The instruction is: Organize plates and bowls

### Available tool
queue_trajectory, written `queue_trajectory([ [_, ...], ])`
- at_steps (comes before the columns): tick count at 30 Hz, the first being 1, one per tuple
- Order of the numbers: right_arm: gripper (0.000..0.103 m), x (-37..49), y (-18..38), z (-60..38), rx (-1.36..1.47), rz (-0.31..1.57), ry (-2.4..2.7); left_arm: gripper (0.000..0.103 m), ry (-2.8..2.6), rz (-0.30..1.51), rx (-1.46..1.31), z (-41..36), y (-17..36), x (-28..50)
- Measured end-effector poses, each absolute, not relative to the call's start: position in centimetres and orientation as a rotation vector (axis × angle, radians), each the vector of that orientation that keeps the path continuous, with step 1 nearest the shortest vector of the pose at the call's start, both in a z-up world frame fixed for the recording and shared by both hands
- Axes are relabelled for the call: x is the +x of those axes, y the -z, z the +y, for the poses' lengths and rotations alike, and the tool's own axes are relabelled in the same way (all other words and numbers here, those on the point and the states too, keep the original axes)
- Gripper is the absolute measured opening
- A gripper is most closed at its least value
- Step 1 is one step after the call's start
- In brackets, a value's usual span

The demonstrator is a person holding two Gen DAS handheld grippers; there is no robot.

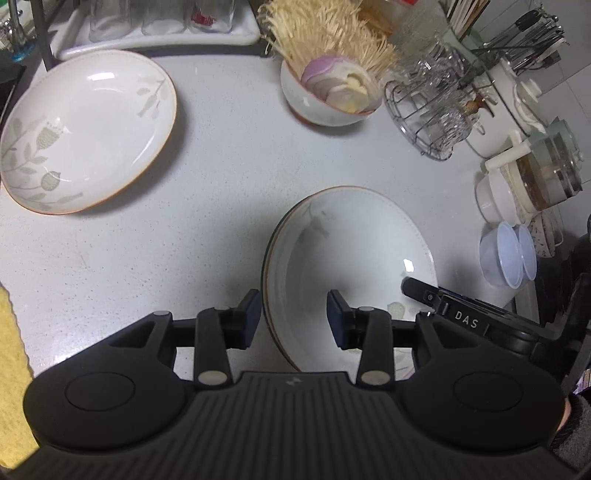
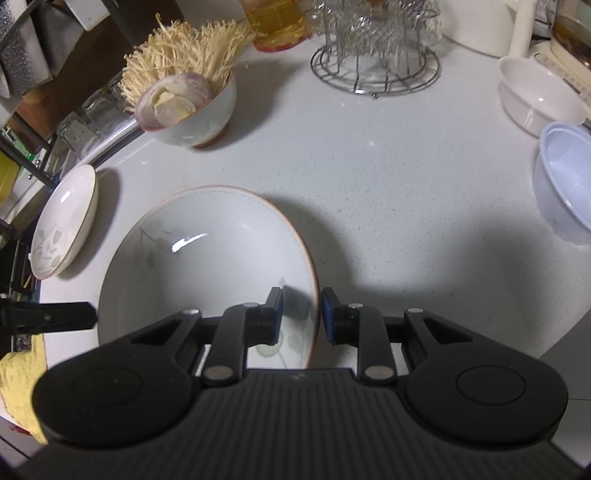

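A stack of two white floral plates (image 1: 351,240) (image 2: 207,251) sits on the pale counter (image 1: 221,184). My left gripper (image 1: 294,319) is open, and the stack's left rim stands between its pads without being pinched. One of its fingers (image 2: 74,315) shows at the stack's left edge. My right gripper (image 2: 302,314) is shut on the stack's right rim, one pad inside and one outside. Its finger (image 1: 417,290) reaches over that rim. A larger floral plate (image 1: 88,129) (image 2: 66,225) lies apart at the far left. A bowl with sliced onion and enoki mushrooms (image 1: 325,107) (image 2: 195,122) stands behind.
A wire rack of glasses (image 1: 424,110) (image 2: 375,59) stands at the back right. Clear plastic tubs (image 1: 509,258) (image 2: 565,184), a white bowl (image 2: 535,99) and a glass kettle (image 1: 546,173) line the right side. A yellow cloth (image 1: 11,350) lies at the near left, and a tray of glasses (image 1: 159,33) behind.
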State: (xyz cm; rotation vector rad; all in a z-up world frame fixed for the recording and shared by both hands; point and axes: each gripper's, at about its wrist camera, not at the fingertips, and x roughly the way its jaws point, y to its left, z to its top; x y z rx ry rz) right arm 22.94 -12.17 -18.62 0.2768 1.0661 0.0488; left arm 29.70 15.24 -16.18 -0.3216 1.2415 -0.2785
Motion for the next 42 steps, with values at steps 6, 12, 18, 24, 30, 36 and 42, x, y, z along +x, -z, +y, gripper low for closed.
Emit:
queue_trajectory([
  [6, 0.027, 22.0, 15.8, -12.8, 0.274, 0.995, -0.057, 0.044, 0.262, 1.125, -0.273, 14.6, 12.1, 27.9],
  [12, 0.027, 20.0, 10.8, -13.3, 0.258, 0.876, -0.095, 0.044, 0.269, 1.010, -0.239, 13.3, 7.5, 26.0],
  [18, 0.027, 17.3, 5.9, -14.0, 0.264, 0.751, -0.129, 0.044, 0.285, 0.924, -0.235, 12.6, 3.0, 23.5],
  [24, 0.027, 13.9, 2.3, -14.7, 0.266, 0.654, -0.158, 0.044, 0.274, 0.871, -0.239, 12.6, 0.4, 20.7],
  [30, 0.027, 11.2, 0.6, -15.3, 0.244, 0.604, -0.180, 0.044, 0.250, 0.841, -0.245, 11.7, -0.3, 17.7],
  [36, 0.027, 9.1, 0.7, -15.4, 0.221, 0.582, -0.195, 0.044, 0.210, 0.844, -0.238, 10.9, 0.0, 15.2],
  [42, 0.027, 7.6, 1.2, -15.6, 0.227, 0.591, -0.233, 0.044, 0.171, 0.842, -0.260, 10.3, 0.3, 13.3],
])
